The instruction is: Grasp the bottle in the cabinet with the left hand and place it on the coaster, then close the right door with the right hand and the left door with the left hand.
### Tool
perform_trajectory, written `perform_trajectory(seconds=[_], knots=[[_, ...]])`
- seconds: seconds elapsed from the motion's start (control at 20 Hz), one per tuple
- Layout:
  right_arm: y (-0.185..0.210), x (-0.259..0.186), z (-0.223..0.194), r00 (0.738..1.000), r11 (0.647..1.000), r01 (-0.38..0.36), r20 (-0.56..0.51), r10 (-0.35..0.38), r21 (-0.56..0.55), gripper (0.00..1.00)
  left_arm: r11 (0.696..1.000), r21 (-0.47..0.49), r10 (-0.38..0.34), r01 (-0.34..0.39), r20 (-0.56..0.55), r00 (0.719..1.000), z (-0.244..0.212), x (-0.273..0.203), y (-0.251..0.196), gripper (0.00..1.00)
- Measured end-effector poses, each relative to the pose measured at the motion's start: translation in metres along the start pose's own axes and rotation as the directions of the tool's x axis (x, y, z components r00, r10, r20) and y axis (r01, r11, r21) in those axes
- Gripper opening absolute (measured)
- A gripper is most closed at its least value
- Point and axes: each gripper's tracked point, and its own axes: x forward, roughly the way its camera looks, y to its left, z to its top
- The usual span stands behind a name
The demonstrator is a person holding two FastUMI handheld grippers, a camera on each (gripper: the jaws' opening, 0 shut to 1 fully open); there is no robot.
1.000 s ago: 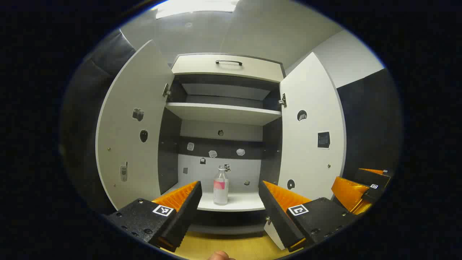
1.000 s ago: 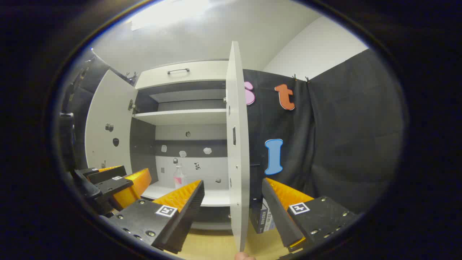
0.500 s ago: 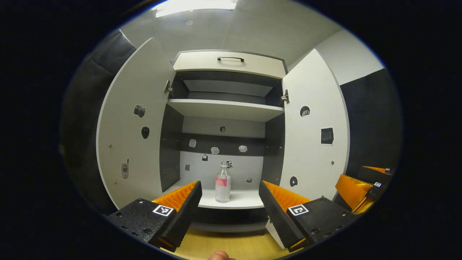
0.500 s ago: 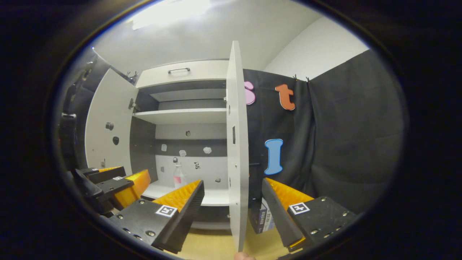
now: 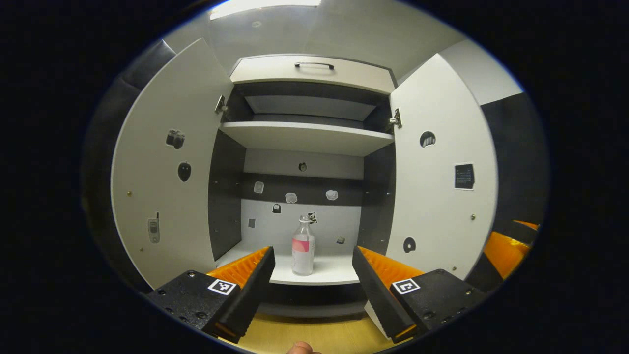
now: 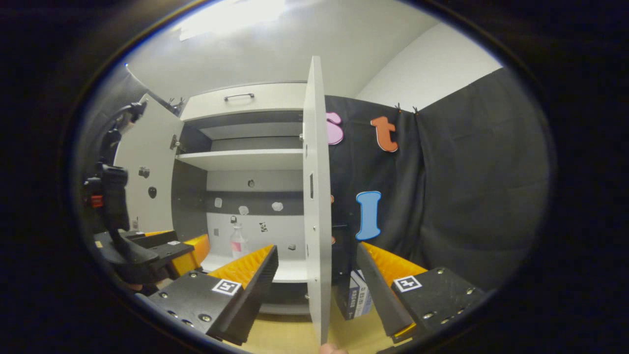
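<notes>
Left tongs [image 5: 312, 273] level, jaws spread wide, nothing between the fingers, aimed straight at the cabinet [image 5: 305, 137] opening, short of it. Right tongs [image 6: 317, 275] also spread wide and empty, off the cabinet's right side, fingers [image 6: 248, 275] straddling its right door's edge without touching.

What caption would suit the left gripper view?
Open left claw faces a bottle standing on the open cabinet's lower shelf.

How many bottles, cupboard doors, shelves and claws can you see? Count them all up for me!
Bottle: 1
Open cupboard doors: 2, left door and right door
Shelves: 2, upper shelf and bottom shelf
Claws: 2, left claw and right claw, both open
Total: 7
</notes>
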Motion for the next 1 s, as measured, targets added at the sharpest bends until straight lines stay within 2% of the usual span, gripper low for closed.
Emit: perform_trajectory(seconds=[0.1,0.15,0.2,0.25,0.35,0.4,0.65,1.0], knots=[[-0.009,-0.002,0.001,1.000,1.000,0.026,0.006,-0.026,-0.007,0.93,1.000,0.017,0.023,-0.023,-0.020,1.000,-0.005,0.029,0.007,0.99],[-0.016,-0.001,0.002,0.999,0.999,0.041,0.009,-0.041,-0.010,0.97,0.999,0.020,0.032,-0.032,-0.027,0.999,-0.008,0.044,0.010,0.99],[-0.022,0.001,0.003,0.998,0.998,0.057,0.011,-0.057,-0.013,0.93,0.999,0.021,0.041,-0.040,-0.041,0.998,-0.014,0.061,0.013,0.99],[-0.028,0.002,0.003,0.997,0.997,0.075,0.015,-0.075,-0.017,0.97,0.999,0.022,0.046,-0.044,-0.051,0.998,-0.019,0.076,0.014,0.99],[-0.041,0.004,0.005,0.994,0.994,0.110,0.022,-0.110,-0.022,0.93,0.998,0.028,0.056,-0.054,-0.071,0.996,-0.030,0.108,0.017,1.00],[-0.047,0.005,0.006,0.992,0.992,0.126,0.024,-0.126,-0.024,0.97,0.998,0.035,0.060,-0.057,-0.081,0.995,-0.034,0.123,0.018,0.99],[-0.076,0.005,0.002,0.978,0.976,0.210,0.019,-0.210,-0.050,0.97,0.996,0.052,0.081,-0.075,-0.125,0.989,-0.050,0.191,0.020,0.99],[-0.108,0.005,-0.006,0.956,0.953,0.294,-0.001,-0.295,-0.067,0.97,0.991,0.076,0.123,-0.111,-0.172,0.977,-0.072,0.241,0.027,0.97]])
